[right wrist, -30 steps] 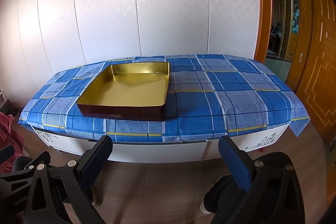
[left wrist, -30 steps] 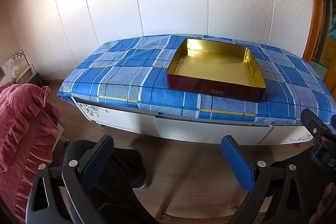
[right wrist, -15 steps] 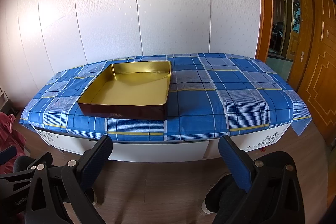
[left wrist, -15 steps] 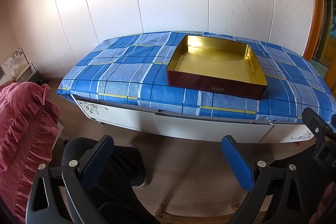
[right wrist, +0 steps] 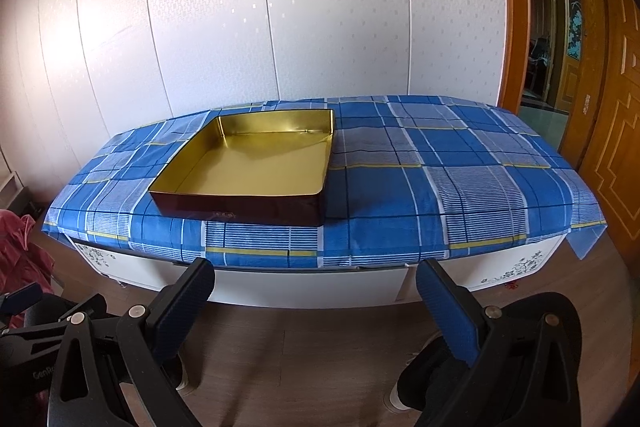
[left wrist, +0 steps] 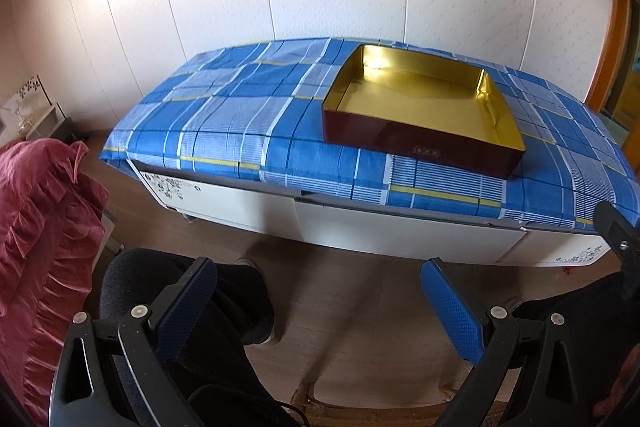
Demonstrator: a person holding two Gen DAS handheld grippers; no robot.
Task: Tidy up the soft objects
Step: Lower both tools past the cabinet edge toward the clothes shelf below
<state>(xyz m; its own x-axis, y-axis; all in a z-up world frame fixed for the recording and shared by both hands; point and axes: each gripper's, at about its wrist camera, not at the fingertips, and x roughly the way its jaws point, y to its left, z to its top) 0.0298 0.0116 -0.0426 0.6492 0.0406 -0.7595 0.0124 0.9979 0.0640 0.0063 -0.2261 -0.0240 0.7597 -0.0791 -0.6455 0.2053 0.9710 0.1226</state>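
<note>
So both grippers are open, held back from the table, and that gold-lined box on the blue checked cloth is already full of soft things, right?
Not quite. The box is empty: the right wrist view shows only its bare gold floor and walls. The rest stands: it sits on the blue checked cloth, and the left gripper and right gripper are both open, held back from the table.

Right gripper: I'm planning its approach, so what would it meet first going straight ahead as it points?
Probably the cloth-covered table's front edge, just below the empty gold-lined tray. The right gripper is open, with only floor before that; depth is uncertain.
</note>
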